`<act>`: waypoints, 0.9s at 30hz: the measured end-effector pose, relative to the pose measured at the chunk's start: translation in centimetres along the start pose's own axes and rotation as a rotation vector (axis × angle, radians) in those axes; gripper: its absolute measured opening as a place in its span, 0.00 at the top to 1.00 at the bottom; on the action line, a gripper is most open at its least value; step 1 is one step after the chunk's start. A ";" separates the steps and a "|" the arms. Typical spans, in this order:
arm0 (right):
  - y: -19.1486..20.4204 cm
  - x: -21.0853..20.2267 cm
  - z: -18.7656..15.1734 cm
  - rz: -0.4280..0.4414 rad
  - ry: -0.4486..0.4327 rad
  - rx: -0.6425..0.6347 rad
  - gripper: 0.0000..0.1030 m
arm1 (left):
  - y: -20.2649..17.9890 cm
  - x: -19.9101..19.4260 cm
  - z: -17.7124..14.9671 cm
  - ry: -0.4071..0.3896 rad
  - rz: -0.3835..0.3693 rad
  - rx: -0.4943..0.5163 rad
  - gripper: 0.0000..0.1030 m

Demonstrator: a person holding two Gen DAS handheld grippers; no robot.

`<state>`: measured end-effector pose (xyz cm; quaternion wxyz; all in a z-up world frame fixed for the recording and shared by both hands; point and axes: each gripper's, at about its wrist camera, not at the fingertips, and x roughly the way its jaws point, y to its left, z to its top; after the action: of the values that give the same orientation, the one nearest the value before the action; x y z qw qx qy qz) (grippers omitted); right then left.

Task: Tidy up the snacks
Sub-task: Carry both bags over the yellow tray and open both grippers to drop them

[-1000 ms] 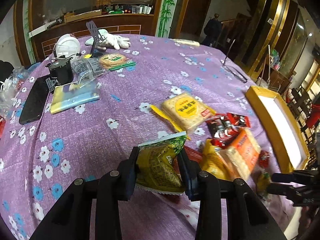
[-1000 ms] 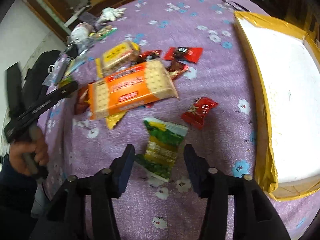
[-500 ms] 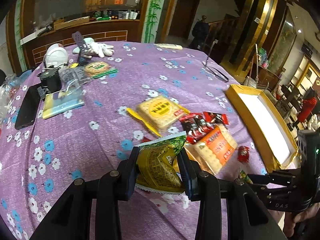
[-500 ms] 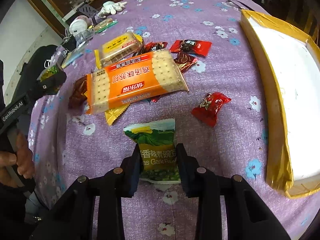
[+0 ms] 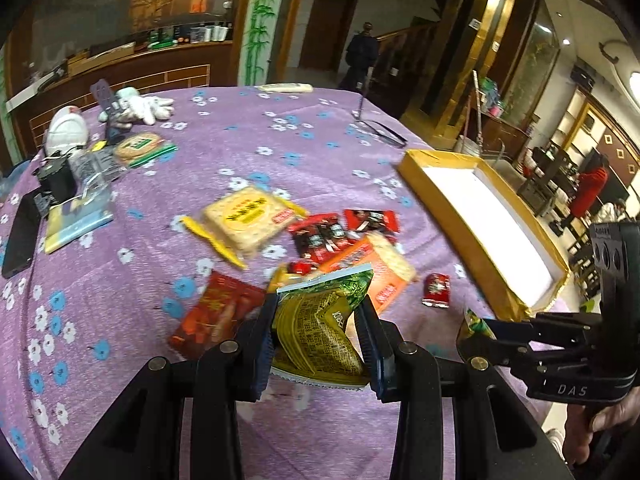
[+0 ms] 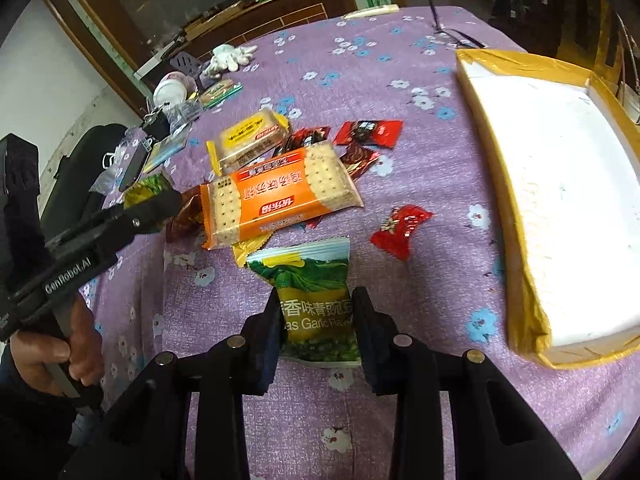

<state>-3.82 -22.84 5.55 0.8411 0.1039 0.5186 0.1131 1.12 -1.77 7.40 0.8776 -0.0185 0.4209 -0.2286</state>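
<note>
Two green pea packets are in my grip, one per gripper. My left gripper (image 5: 318, 336) has its jaws closed on a crumpled green-and-yellow packet (image 5: 320, 332), held up off the tabletop (image 5: 240, 128) with its printed back toward the camera. My right gripper (image 6: 316, 320) has its jaws pressed onto the lower sides of a second green pea packet (image 6: 314, 300); whether that packet is resting on the purple flowered cloth or lifted off it, I cannot tell. Just beyond the right packet lies a large orange cracker pack (image 6: 280, 196), with a yellow cracker pack (image 6: 250, 136) farther back and several dark red sachets (image 6: 368, 132) to the right of that. A small red candy (image 6: 400, 226) sits alone between the orange pack and the box. At the right edge of the tabletop stands a shallow gold-walled box (image 6: 520, 280) with a white floor. Below my left jaws a red snack bag (image 5: 216, 312) lies flat. At the far left of the tabletop are a phone (image 5: 20, 236), a white glove (image 5: 140, 106) and other clutter.
</note>
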 end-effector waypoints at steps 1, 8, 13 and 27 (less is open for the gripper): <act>-0.3 -0.3 0.0 -0.001 -0.007 0.008 0.69 | -0.3 0.0 0.0 -0.001 -0.009 0.004 0.62; -1.5 -2.2 0.1 -0.020 -0.054 0.044 0.69 | -2.4 0.4 0.5 -0.003 -0.060 0.046 0.62; -2.3 -3.7 0.1 -0.035 -0.080 0.067 0.69 | -3.4 0.9 0.8 -0.003 -0.088 0.060 0.62; -5.1 -6.3 1.1 0.022 -0.128 0.090 0.69 | -6.0 1.1 1.2 -0.015 -0.069 0.062 0.62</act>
<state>-5.17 -29.60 9.87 0.8658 0.1542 0.4671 0.0920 0.29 -7.75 8.75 0.8725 -0.0077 0.4062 -0.2715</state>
